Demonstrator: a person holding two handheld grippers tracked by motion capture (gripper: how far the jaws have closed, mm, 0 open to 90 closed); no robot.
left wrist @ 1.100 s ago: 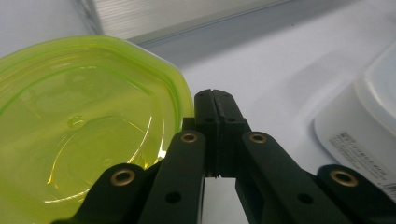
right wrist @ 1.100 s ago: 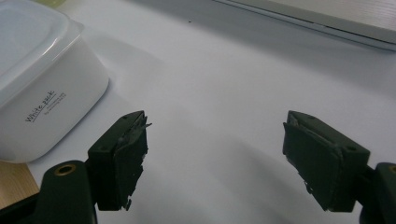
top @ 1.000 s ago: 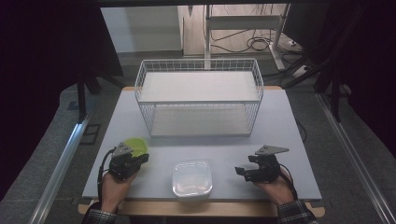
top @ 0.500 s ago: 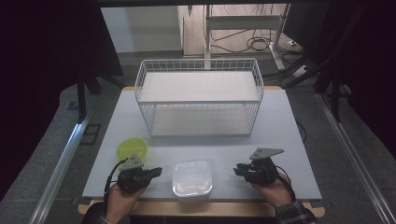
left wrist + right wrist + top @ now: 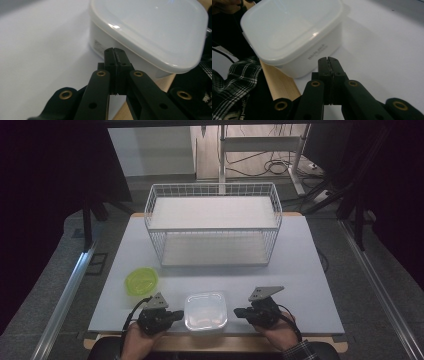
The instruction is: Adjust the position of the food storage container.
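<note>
Grippers flank a white lidded container (image 5: 205, 311) that stands at the near edge of the table (image 5: 310, 270), about in the middle of that edge. The left gripper (image 5: 176, 314) lies at the container's left side, with its jaws pressed together and nothing between them. In the left gripper view its tips (image 5: 114, 53) are just beside the container (image 5: 150, 32), under the rim of the lid; I cannot tell if they touch the wall. The right gripper (image 5: 238, 311) is at the container's right side. Its jaws have just been closing and now stand together, empty. In the right gripper view the tips (image 5: 328, 61) are near the container (image 5: 294, 32), close to the small printed text on its side wall. A green bowl (image 5: 141, 280) sits near the left edge of the table, apart from the container. A white wire basket (image 5: 213, 227) stands along the far edge. Both hands come in from the near edge, and a checked sleeve (image 5: 234, 82) shows there.
</note>
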